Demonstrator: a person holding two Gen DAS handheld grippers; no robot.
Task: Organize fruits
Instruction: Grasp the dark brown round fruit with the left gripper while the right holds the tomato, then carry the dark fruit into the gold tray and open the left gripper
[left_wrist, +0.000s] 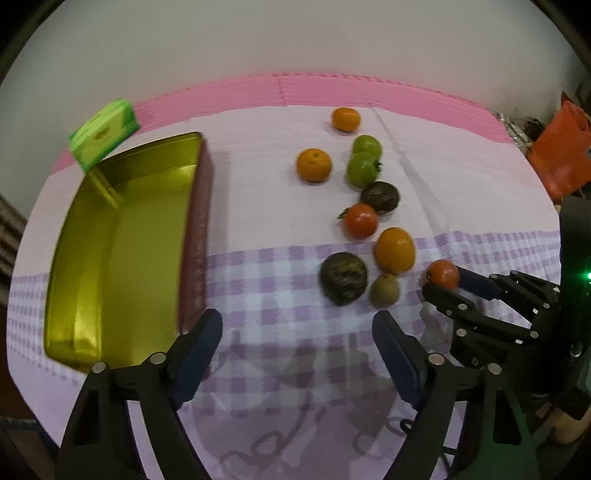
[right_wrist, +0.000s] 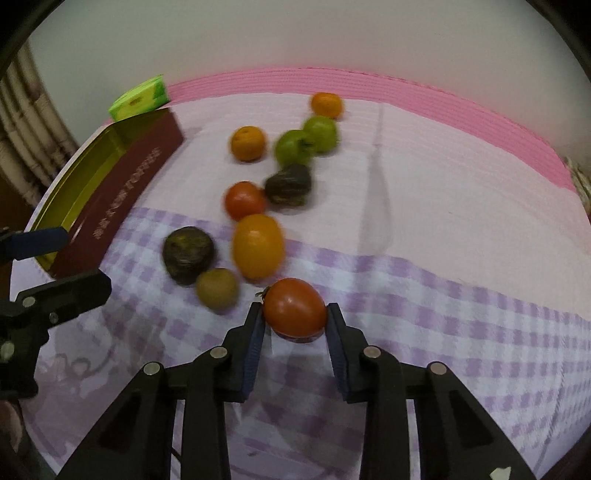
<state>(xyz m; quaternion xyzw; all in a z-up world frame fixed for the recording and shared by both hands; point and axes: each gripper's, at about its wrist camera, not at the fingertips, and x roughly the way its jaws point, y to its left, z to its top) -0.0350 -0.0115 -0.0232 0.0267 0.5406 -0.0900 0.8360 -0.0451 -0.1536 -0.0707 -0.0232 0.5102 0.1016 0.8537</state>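
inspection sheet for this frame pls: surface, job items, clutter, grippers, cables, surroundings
Surface: table under a pink and lilac-checked cloth, pink mat at the far edge.
Job's things: gold tin open, no fruit in it. Loose on the cloth: two mandarins, two green tomatoes, one red tomato, two dark fruits, an orange, a kiwi.
Clutter: green carton behind the tin.
Grippers: left gripper open, holding nothing, beside the tin. Right gripper shut on a second red tomato.
Cables: a dark cable near the left gripper's base.
Surroundings: pale wall, orange bag at the right, curtain at the left.
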